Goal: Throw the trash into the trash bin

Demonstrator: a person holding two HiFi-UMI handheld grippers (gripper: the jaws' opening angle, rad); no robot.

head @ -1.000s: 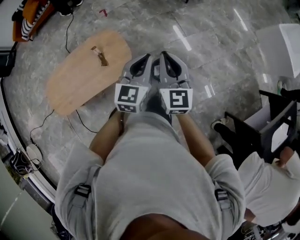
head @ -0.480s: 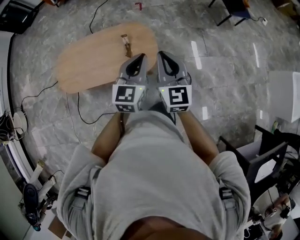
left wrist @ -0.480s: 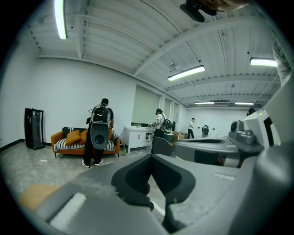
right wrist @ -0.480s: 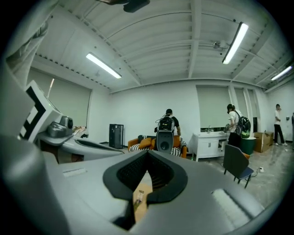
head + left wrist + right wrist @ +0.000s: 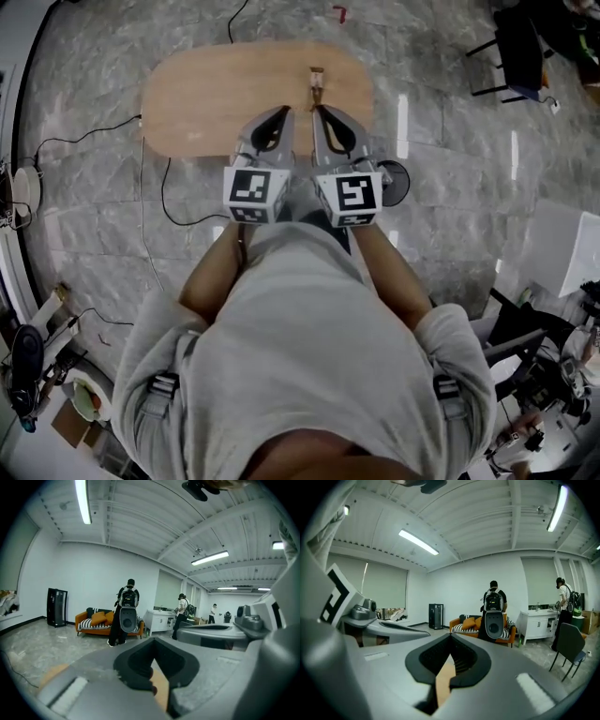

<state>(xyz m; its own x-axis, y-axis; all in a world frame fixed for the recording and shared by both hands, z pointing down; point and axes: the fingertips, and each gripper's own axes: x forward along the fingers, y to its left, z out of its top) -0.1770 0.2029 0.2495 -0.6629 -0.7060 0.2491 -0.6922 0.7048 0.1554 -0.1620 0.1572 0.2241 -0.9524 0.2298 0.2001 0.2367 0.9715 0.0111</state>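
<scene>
I see L gripper (image 5: 284, 114) & R gripper (image 5: 321, 112) both closed w/ nothing in them, side by side over the oval wood table (image 5: 206, 103) on a grey marble floor (image 5: 450, 122), trash (image 5: 317, 82) near the table's far edge (orange sofa (image 5: 101, 619) by white wall).

Open tabletop (image 5: 216, 103) ahead; only trash (image 5: 317, 82) at its far edge
</scene>
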